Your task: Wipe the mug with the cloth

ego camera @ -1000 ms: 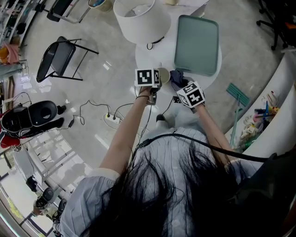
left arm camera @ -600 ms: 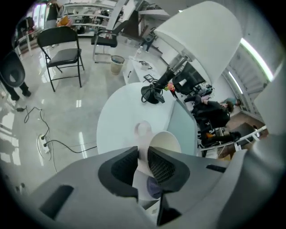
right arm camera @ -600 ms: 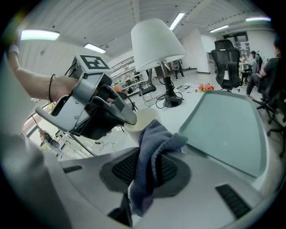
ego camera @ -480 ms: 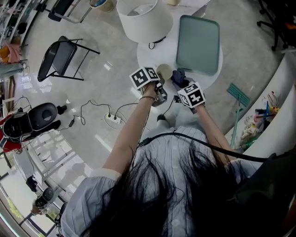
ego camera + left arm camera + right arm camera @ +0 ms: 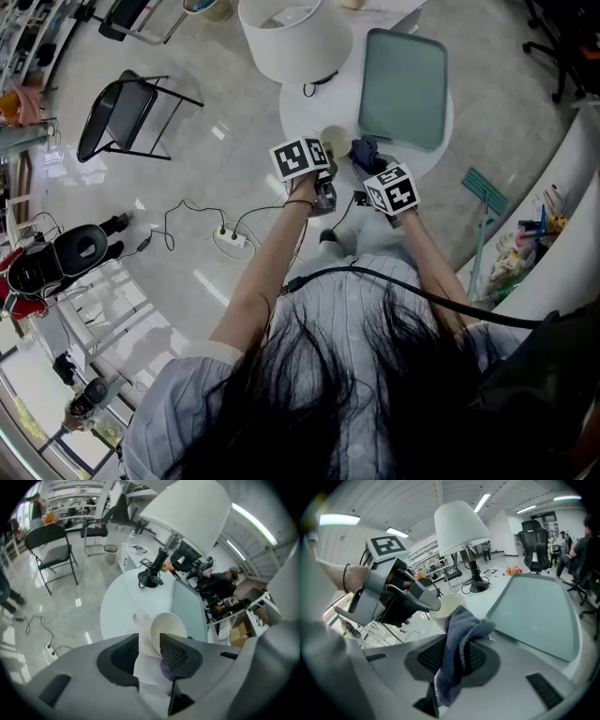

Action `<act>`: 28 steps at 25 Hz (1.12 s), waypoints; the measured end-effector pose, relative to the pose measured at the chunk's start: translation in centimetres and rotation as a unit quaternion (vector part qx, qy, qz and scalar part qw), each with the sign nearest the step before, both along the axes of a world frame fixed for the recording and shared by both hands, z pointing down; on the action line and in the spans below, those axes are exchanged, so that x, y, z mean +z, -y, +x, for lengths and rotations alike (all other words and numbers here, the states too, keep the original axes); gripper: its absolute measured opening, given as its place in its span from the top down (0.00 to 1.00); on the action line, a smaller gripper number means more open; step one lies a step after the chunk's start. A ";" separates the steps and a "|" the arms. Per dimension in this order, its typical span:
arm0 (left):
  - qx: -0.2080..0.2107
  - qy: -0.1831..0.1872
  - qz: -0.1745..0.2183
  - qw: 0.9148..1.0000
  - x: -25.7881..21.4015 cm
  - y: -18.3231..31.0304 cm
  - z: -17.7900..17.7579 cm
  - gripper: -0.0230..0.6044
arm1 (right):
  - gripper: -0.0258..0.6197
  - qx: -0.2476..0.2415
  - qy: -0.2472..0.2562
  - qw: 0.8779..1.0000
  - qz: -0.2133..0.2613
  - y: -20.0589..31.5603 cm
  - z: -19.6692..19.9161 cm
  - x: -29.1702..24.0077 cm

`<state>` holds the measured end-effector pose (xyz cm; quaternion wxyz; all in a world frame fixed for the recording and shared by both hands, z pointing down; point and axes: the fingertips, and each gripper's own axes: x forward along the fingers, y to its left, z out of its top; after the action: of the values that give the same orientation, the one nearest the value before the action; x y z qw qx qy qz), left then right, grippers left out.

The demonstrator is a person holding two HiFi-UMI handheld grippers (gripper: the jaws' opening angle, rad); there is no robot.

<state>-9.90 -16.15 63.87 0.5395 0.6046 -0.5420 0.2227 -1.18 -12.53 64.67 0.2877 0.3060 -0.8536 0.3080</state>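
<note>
Over a round white table, the left tool clamps the wall of the cream mug; the right tool pinches a blue-grey cloth just beside it.

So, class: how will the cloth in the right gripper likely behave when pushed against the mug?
Probably floppy: the cloth droops in folds from the right gripper, so it should mould to the mug. Likely light and grippy rather than slippery, since its surface looks napped.
</note>
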 end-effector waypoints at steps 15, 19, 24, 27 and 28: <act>0.498 0.142 0.147 0.843 -2.8 4.0 2.2 0.73 | 0.83 0.020 0.015 1.000 -0.015 0.1 -0.1 0.2; 0.596 0.174 0.141 0.772 -2.0 4.3 3.3 0.73 | 0.83 0.022 0.016 0.999 -0.017 0.2 0.0 0.2; 0.673 0.213 0.119 0.698 0.0 4.7 3.7 0.74 | 0.83 0.026 0.018 0.999 -0.021 0.3 0.0 0.3; 0.696 0.206 0.103 0.680 0.7 4.7 4.2 0.74 | 0.83 0.026 0.019 0.999 -0.024 0.4 0.0 0.4; 0.701 0.206 0.098 0.675 0.9 4.7 4.2 0.74 | 0.83 0.025 0.019 0.999 -0.024 0.4 0.0 0.4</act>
<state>-5.68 -20.81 64.80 0.0371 0.7956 -0.0749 0.6001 -1.21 -12.98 65.02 0.2705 0.3144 -0.8433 0.3417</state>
